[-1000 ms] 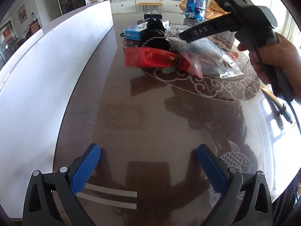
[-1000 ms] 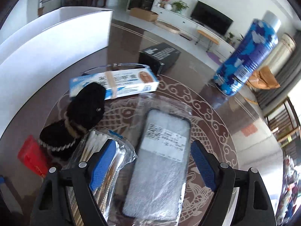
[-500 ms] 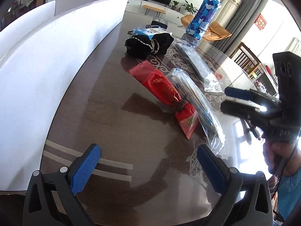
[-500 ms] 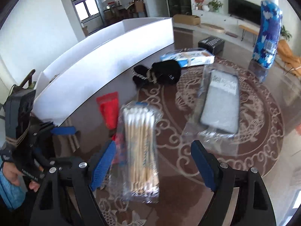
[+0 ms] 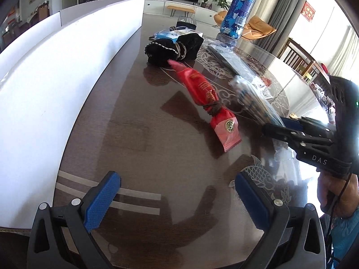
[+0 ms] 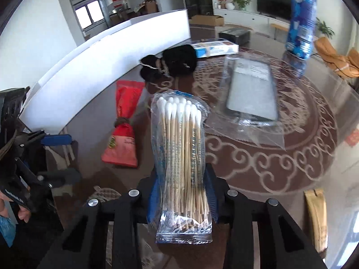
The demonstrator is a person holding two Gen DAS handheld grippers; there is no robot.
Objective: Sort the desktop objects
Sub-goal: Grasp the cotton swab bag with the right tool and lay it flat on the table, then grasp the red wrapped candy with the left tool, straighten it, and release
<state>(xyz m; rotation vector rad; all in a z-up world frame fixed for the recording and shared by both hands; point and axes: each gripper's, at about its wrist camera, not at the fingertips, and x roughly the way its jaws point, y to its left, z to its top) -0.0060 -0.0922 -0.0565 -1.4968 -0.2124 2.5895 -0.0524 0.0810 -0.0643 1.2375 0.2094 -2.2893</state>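
Clear cotton-swab packet [image 6: 182, 157] now clamped (jaws just closed) in right tool [image 6: 182, 198].

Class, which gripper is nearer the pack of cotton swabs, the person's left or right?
Right. The right gripper has its jaws closed on the pack of cotton swabs. The left gripper hangs open over bare table, apart from it.
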